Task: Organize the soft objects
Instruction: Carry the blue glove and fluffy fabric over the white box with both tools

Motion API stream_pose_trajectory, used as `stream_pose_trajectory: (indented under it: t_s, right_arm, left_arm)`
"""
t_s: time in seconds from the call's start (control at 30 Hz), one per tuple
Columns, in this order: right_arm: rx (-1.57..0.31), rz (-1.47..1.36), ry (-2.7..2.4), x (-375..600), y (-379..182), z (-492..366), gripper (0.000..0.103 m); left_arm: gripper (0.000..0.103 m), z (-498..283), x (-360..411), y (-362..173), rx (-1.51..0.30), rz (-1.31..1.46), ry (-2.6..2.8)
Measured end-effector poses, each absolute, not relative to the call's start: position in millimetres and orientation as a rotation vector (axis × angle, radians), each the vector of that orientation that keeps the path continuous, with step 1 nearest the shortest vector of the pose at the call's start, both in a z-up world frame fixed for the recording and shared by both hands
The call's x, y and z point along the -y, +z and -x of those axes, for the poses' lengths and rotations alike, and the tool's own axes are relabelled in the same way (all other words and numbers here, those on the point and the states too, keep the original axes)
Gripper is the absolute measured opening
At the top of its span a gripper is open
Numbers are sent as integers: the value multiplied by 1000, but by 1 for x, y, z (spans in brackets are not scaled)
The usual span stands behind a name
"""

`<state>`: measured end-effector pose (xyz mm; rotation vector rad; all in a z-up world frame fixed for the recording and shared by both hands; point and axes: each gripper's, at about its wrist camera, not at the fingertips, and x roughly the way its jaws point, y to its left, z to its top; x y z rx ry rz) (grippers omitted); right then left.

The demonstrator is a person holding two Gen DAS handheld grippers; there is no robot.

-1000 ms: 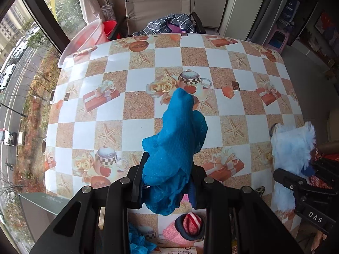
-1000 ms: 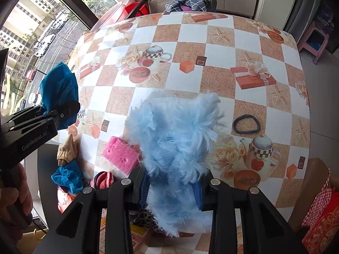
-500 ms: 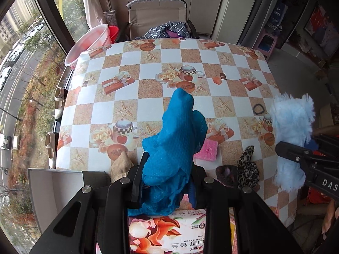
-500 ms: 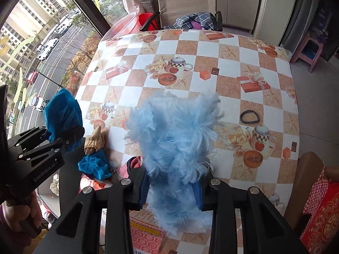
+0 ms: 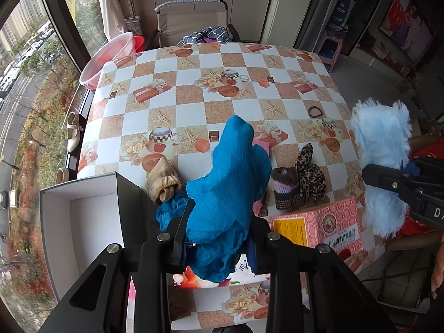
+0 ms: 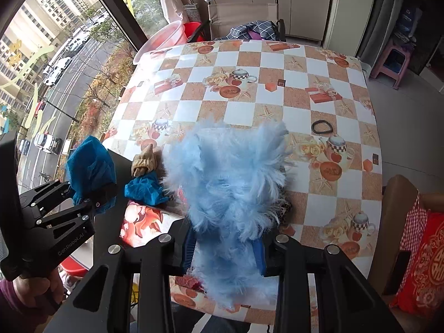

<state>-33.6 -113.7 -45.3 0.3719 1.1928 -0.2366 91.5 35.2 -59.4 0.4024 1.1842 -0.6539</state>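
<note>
My left gripper is shut on a deep-blue knitted cloth that stands up between its fingers, high above the near edge of the checkered table. My right gripper is shut on a fluffy light-blue piece that hides the table below it. Each gripper shows in the other's view: the right gripper with the fluffy piece, the left gripper with the blue cloth. On the table lie a beige sock, a second blue cloth, a leopard-print piece and a knitted brown-purple piece.
An open white box with a dark flap stands at the near left. A pink carton and a flowered carton lie at the near edge. A pink sponge and a black hair band lie further in. A chair stands behind the table.
Both grippers have drawn back towards the near edge and risen, each keeping its piece. The white box, the cartons and the soft things on the table have come into view.
</note>
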Motion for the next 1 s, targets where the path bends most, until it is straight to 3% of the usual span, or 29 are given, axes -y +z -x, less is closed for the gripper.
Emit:
stream_pose_trajectory:
  t_s: [0.57, 1.0]
  right_arm:
    - [-1240, -427, -217, 32, -66, 83, 36]
    - [-1286, -362, -38, -50, -76, 46, 36]
  left_arm:
    - [34, -34, -98, -68, -1222, -439, -751]
    - [34, -53, -167, -56, -1192, -351, -643]
